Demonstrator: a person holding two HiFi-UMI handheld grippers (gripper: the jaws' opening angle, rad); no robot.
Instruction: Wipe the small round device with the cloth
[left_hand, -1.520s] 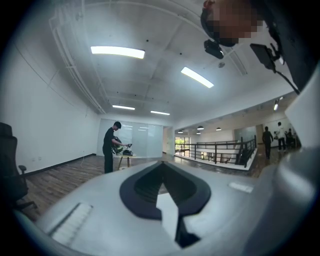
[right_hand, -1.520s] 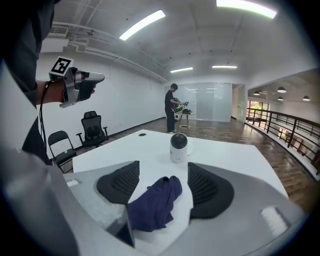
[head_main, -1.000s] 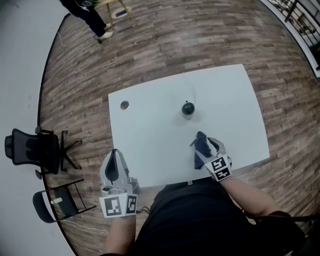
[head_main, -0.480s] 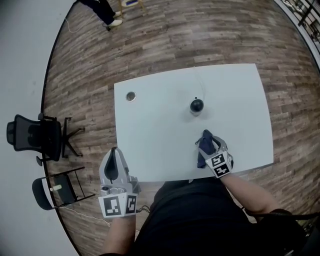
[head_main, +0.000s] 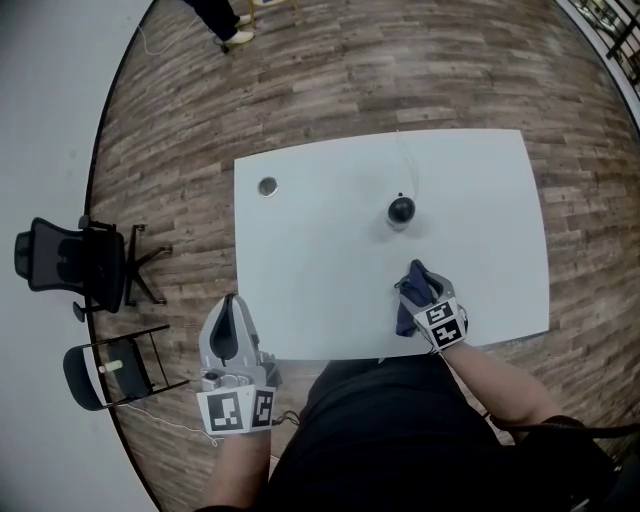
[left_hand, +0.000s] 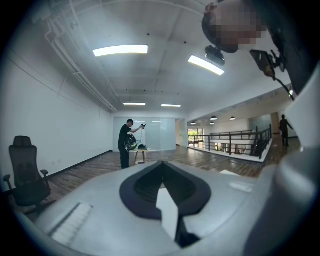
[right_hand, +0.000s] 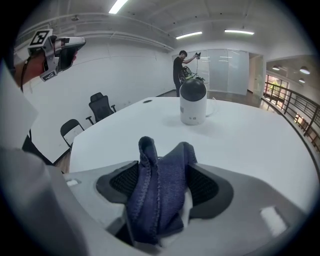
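Observation:
The small round device stands upright near the middle of the white table; it has a black dome over a white base. My right gripper is over the table's near right part, short of the device, shut on a dark blue cloth bunched between its jaws. The cloth hangs down beside the gripper. My left gripper is held off the table's near left edge, jaws together, with nothing between them.
A small round grommet sits in the table's far left corner. A thin cable runs from the device to the far edge. A black office chair and a folding chair stand on the wooden floor at the left. A person stands far off.
The view has shifted slightly, so the table and device sit a bit further right and lower. My right gripper with the cloth has stayed at about the same spot; the left has not moved.

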